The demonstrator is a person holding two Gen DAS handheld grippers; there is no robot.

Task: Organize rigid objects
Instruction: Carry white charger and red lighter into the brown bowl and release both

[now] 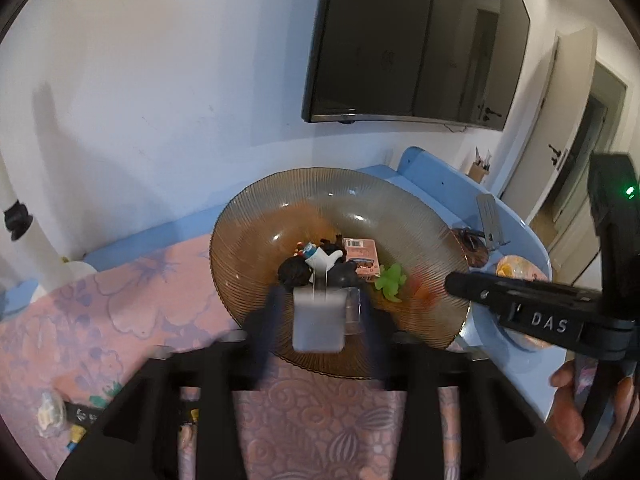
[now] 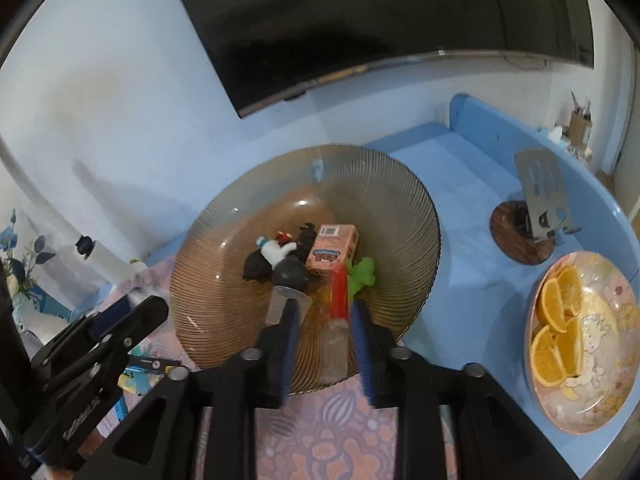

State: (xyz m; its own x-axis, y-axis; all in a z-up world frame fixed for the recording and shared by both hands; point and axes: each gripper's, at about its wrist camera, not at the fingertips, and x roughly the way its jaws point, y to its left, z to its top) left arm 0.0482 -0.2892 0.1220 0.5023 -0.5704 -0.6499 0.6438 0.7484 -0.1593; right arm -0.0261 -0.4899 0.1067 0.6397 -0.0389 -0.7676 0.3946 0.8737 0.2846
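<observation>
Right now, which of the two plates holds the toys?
The ribbed amber glass plate, on the pink cloth between both grippers. The floral plate, at right on the blue table, holds orange slices.

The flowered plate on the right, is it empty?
No, the flowered plate holds several orange wedges.

In the left wrist view the left gripper (image 1: pixel 320 320) was smeared by motion blur, its fingers hiding the ribbed bowl (image 1: pixel 256 216) rim at six o'clock, while the hand (image 1: pixel 580 412) at four o'clock was cut off
</observation>
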